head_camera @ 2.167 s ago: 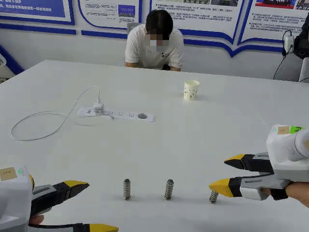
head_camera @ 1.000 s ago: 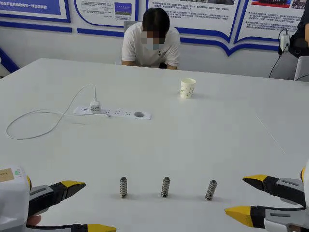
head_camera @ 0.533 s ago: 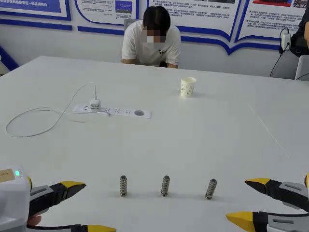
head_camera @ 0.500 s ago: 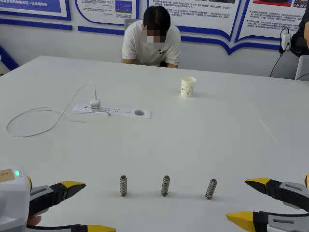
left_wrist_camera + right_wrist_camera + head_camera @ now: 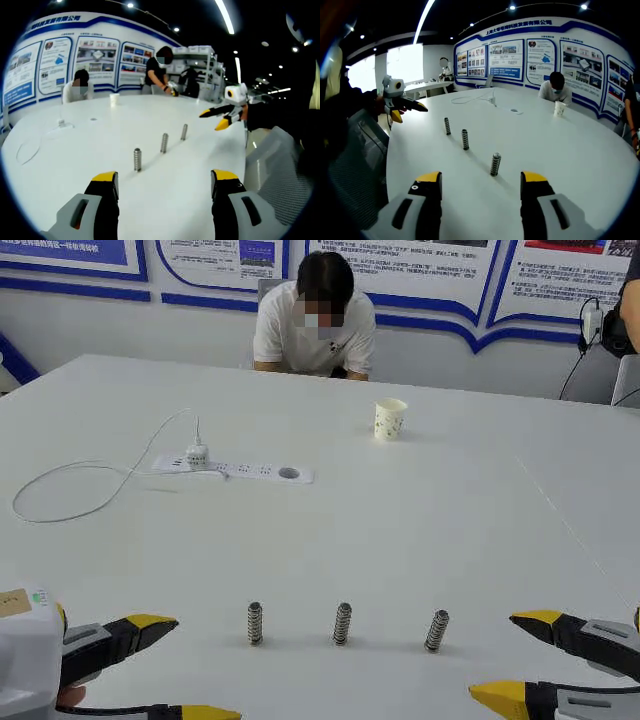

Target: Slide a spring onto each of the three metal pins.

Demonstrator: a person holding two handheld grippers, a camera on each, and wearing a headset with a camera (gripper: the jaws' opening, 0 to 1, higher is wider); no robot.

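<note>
Head view with both gripper views. Three upright coiled grey metal springs stand in one row on the large white table point(image 5: 420, 530), near its close edge: the left spring point(image 5: 255, 623), the middle spring point(image 5: 343, 623) and the right spring point(image 5: 436, 630); they are evenly spaced and apart from one another, and the right spring leans slightly; whether a pin stands inside each coil cannot be told. Two grippers with black jaws and yellow tips flank the row; the left gripper point(image 5: 192, 668) lies low beside the left spring, its jaws spread wide and holding nothing; the right gripper point(image 5: 500, 657) lies low beside the right spring, its jaws likewise wide apart and holding nothing; neither touches a spring. In each gripper view all three springs recede in a line beyond the parted jaws, with the other gripper past the far end. Farther back on the table lie one white power strip point(image 5: 240, 472) with one looping white cable point(image 5: 70, 480), and one patterned paper cup point(image 5: 389, 420) stands well apart from them; one person in a white shirt point(image 5: 315, 325) sits at the far edge.
</note>
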